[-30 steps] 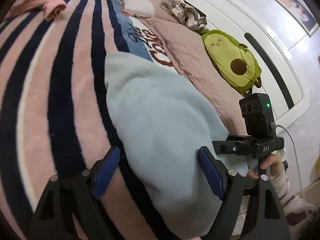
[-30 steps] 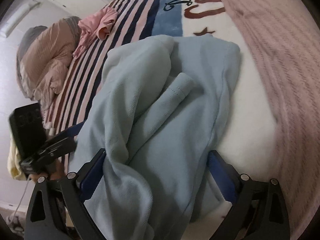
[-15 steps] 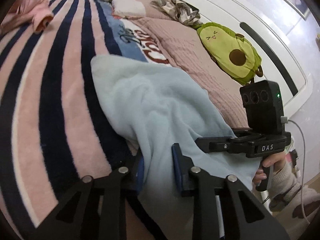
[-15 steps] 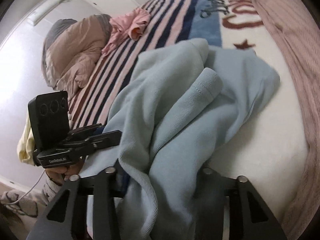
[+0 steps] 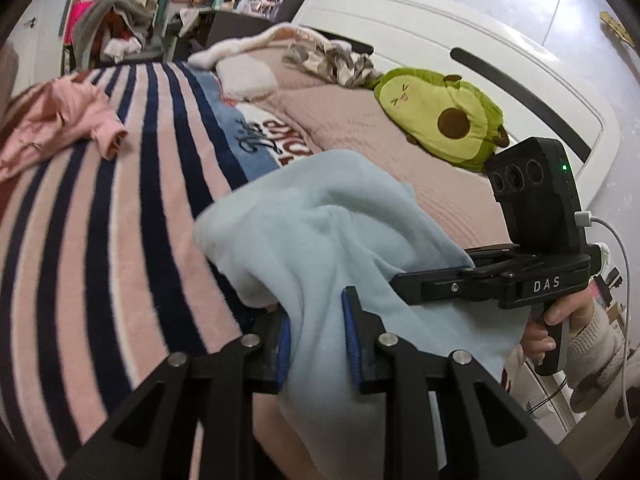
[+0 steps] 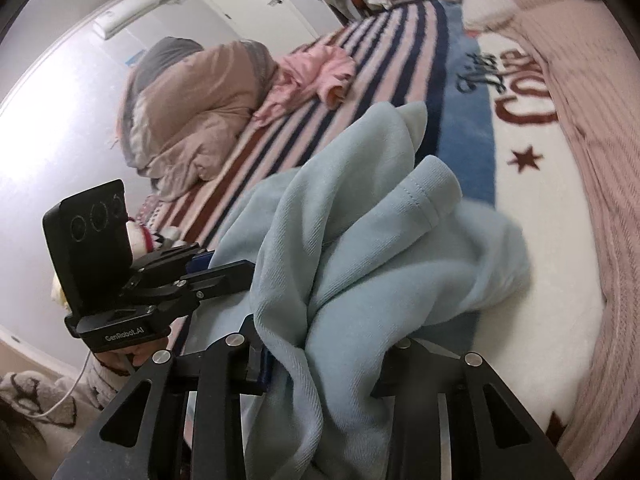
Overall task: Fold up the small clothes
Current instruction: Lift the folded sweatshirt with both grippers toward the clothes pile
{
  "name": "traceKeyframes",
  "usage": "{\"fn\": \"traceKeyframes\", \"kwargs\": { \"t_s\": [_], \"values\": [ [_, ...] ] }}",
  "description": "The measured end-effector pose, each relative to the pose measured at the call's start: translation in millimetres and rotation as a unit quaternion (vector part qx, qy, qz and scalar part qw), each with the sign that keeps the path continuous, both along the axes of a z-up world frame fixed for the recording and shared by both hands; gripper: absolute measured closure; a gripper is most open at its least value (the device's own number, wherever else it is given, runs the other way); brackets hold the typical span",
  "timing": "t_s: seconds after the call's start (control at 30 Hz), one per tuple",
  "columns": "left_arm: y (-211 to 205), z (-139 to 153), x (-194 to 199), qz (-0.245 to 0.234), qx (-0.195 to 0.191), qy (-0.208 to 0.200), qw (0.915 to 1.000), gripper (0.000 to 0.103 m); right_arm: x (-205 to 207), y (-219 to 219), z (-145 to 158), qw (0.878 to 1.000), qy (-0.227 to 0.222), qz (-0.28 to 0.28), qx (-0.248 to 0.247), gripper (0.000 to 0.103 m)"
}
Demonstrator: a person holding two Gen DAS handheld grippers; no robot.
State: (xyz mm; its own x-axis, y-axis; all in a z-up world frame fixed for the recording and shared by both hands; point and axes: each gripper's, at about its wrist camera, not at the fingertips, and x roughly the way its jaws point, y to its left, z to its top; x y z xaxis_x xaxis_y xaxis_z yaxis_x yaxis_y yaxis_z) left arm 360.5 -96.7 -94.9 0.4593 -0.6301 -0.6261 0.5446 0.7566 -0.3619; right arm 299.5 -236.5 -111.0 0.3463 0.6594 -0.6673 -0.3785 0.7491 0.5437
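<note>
A light blue sweatshirt (image 5: 340,232) lies bunched on the striped blanket (image 5: 100,240), its near edge lifted off the bed. My left gripper (image 5: 316,320) is shut on that edge, blue pads pressed into the cloth. In the right wrist view the sweatshirt (image 6: 360,220) drapes over my right gripper (image 6: 328,344), whose jaws are closing with a thick fold between them and the pads sunk in cloth. A sleeve cuff (image 6: 432,188) sticks up in the middle. Each view shows the other gripper at the side, held by a hand, its fingertips buried in the fabric.
A crumpled pink garment (image 5: 60,120) lies farther up the blanket. A green avocado plush (image 5: 440,116) rests by the white headboard (image 5: 440,32). A brown quilt heap (image 6: 192,112) sits at the far left of the bed. Cluttered shelves stand beyond.
Both grippers went from wide open around the sweatshirt's near edge to closed on it, then rose, lifting that edge off the blanket. More of the room shows above the bed.
</note>
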Motion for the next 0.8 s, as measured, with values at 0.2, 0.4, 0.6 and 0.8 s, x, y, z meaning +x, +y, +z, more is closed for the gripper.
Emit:
{"fn": "traceKeyframes", "kwargs": {
  "t_s": [0.2,0.4,0.6,0.8],
  "values": [
    [23.9,37.6,-41.1,0.018,0.005,-0.033,0.9993,0.083,-29.2,16.9,30.0,0.999,-0.030,0.010,0.010,0.075],
    [62.1,93.2,-87.7,0.047,0.015,-0.078,0.9957,0.083,-61.0,47.2,73.2,0.997,-0.068,0.031,0.023,0.075],
    [131.5,158.2,-134.0,0.088,0.018,-0.132,0.9872,0.083,-83.5,102.2,130.4,0.989,-0.123,0.073,0.038,0.076],
    [216.6,214.3,-189.8,0.148,0.036,-0.191,0.9697,0.083,-109.6,186.9,189.2,0.971,-0.189,0.133,0.057,0.076]
  ]
}}
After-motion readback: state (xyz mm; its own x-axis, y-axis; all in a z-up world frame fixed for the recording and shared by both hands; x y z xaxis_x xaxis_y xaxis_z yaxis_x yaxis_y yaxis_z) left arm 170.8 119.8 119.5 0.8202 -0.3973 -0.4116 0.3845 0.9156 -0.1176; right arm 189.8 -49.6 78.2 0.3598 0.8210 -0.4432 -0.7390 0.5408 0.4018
